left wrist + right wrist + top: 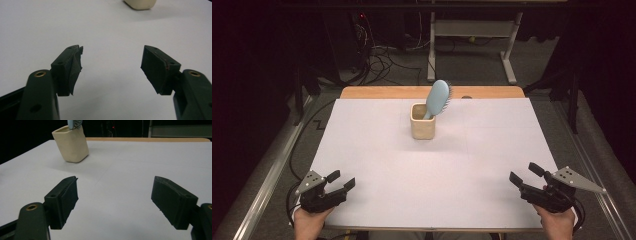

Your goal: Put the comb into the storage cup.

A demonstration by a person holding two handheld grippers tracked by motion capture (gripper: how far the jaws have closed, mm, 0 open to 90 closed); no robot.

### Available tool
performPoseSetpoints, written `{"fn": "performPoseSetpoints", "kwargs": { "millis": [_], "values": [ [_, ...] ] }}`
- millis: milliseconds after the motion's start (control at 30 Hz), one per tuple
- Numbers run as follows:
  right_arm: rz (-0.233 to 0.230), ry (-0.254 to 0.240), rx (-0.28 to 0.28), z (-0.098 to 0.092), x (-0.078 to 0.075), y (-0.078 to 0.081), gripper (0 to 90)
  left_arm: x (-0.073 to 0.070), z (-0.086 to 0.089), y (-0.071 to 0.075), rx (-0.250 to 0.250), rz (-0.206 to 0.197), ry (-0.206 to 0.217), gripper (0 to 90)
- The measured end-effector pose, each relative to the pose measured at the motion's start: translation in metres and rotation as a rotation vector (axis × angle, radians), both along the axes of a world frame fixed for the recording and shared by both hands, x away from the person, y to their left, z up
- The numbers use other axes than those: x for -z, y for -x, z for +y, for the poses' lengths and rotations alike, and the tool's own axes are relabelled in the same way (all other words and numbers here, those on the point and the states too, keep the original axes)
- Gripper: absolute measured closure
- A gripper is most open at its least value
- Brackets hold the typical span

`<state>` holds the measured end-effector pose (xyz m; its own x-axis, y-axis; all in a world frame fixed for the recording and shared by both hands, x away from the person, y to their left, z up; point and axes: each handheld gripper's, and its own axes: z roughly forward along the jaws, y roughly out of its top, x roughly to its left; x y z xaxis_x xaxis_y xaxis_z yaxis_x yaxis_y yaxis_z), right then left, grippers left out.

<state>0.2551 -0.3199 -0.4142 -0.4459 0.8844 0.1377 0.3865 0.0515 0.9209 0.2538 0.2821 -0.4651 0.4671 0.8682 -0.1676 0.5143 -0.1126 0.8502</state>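
Left gripper at near left of white table, jaws wide, nothing between them. Right gripper at near right, jaws likewise wide and empty, hand behind it at table edge. Both well apart from cream cup, standing upright toward far middle. Blue hairbrush in cup, handle down, head leaning up and right over rim. Seen from right gripper view, cup far left, bristles just above rim. Judging by layout: either brush already stowed and grippers back at rest, or removal not yet begun; no contact anywhere.
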Motion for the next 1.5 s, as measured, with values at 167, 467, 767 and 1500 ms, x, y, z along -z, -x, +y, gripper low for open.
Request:
{"fn": "performPoseSetpoints", "kwargs": {
  "millis": [167, 467, 767, 1500],
  "values": [
    [0.01, -0.003, 0.004, -0.001, 0.004, 0.001, 21.9, 0.0, 0.0, 0.0, 0.002, -0.001, 0.0, 33.1],
    [0.019, -0.002, 0.016, -0.004, 0.01, 0.006, 21.9, -0.001, 0.0, 0.001, -0.001, -0.004, 0.003, 33.4],
    [0.033, -0.004, 0.04, -0.01, 0.017, 0.01, 22.0, -0.001, 0.0, 0.001, 0.0, -0.004, 0.004, 33.3],
    [0.056, -0.004, 0.07, -0.017, 0.031, 0.011, 22.1, -0.001, 0.0, 0.002, -0.001, -0.003, 0.004, 33.5]
  ]
}}
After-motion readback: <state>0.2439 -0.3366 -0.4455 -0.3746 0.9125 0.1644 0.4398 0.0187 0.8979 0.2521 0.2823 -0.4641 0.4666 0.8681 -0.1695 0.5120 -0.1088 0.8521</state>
